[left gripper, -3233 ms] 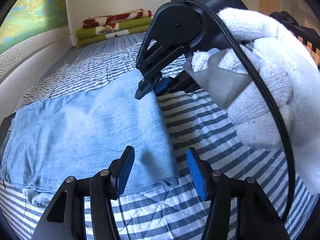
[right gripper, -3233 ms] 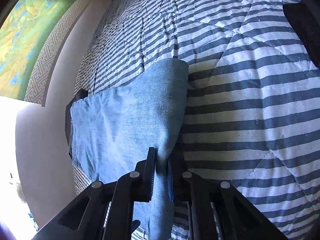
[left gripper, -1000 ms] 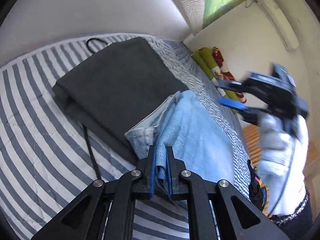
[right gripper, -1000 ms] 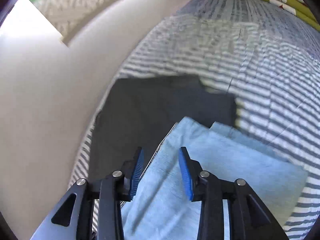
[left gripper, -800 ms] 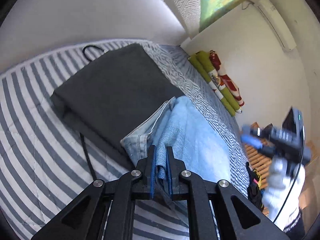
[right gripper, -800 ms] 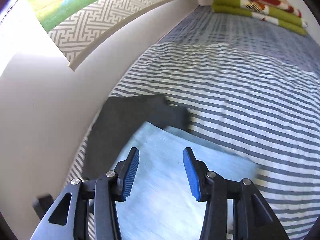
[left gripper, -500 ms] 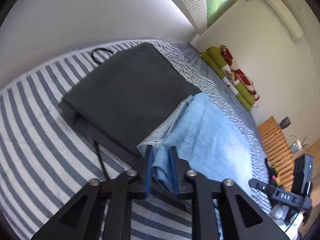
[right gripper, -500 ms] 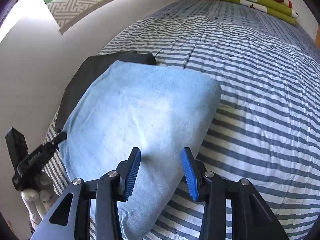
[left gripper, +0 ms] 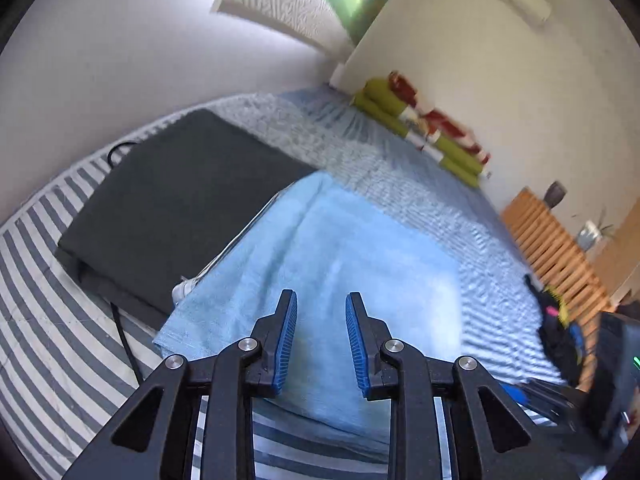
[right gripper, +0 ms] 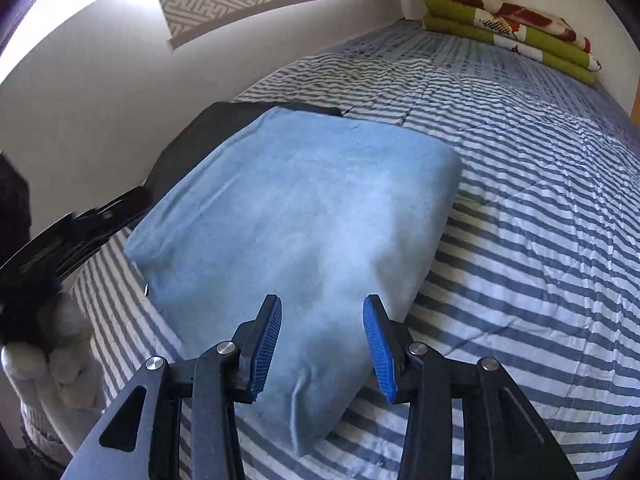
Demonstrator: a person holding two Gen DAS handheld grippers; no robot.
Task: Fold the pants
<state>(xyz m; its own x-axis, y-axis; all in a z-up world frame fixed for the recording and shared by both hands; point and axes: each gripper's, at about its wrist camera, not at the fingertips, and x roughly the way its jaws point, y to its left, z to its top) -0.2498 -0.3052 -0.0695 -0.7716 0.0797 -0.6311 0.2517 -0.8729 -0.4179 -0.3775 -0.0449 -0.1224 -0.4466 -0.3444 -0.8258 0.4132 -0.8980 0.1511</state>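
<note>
Denim pants (right gripper: 304, 216) are lying folded on the striped bed (right gripper: 520, 208).
Left gripper (left gripper: 320, 340) and right gripper (right gripper: 322, 344) are hovering, jaws parted, empty; smoothing looks next.

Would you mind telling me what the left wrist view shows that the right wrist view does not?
Only the left wrist view shows the wooden slats, a black cable and the left claw, open over the jeans.

Only the right wrist view shows a gloved hand and the right claw, open.

Both show the folded jeans, the dark pad, the striped quilt and the green blankets.
</note>
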